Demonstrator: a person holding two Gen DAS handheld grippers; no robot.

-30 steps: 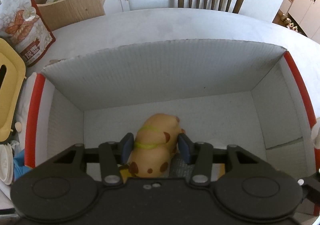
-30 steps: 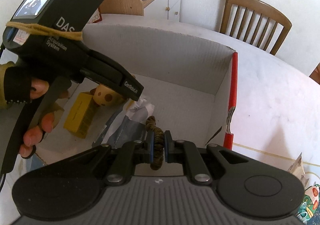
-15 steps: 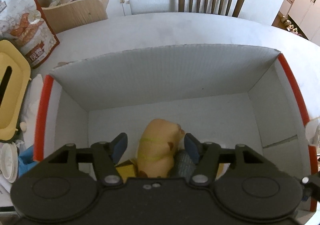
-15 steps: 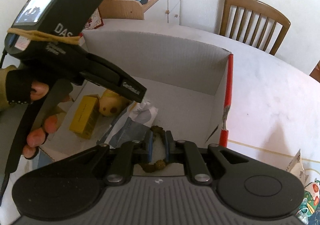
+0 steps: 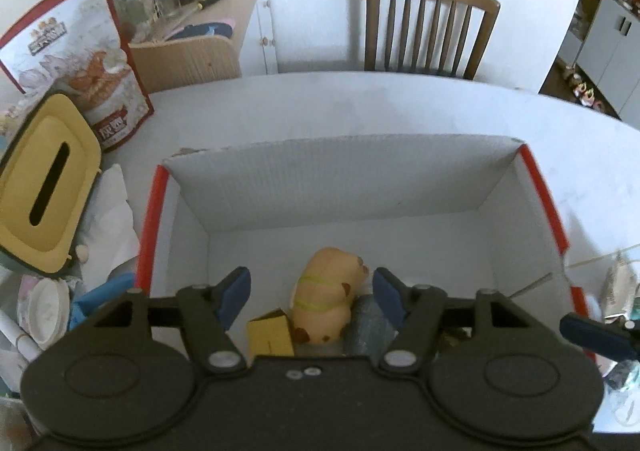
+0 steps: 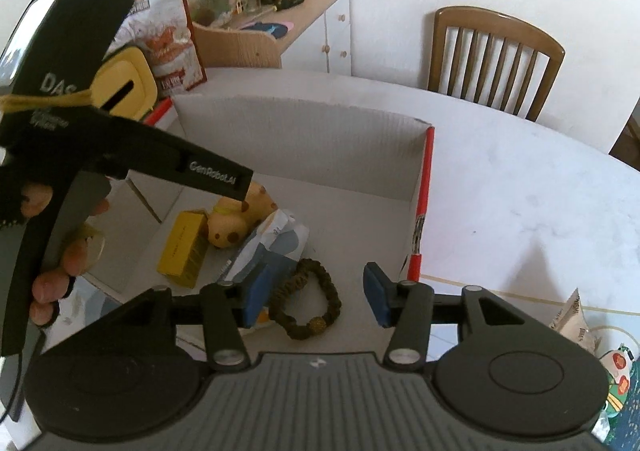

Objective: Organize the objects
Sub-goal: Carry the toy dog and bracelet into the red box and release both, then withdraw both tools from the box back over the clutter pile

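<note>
Two hand-held grippers hang over a white cardboard box (image 5: 360, 179) with red edges, and both are spread wide and hold nothing. The left hand-held gripper (image 5: 310, 297) has its blue pads far apart. Between them, down on the box floor, lies a tan toy dog (image 5: 328, 299) with brown spots and a yellow-green collar. The pads do not touch it. Just beside the dog on one side is a small yellow box (image 5: 270, 337), and on the other side a grey-blue packet (image 5: 366, 327).

The right hand-held gripper (image 6: 316, 297) is wide open too. A dark braided bracelet (image 6: 306, 301) with a gold bead lies flat in the box, between and below its blue pads. One end of the bracelet is close to the left pad, but I cannot tell if they touch. The bracelet rests partly on the packet (image 6: 276, 247). In the right wrist view the toy dog (image 6: 240, 217) and the yellow box (image 6: 184, 247) sit further back in the cardboard box (image 6: 312, 139), and the left hand (image 6: 56, 251) grips the black handle of its tool above them.

A second ago the left pads were squeezed on the dog, and the right pads were pinched on the bracelet, which hung down between them. Half a second ago both had begun to open. Now both things lie loose in the box, and both tools have pulled up and back a little.

The box stands on a white table (image 5: 360, 107).
</note>
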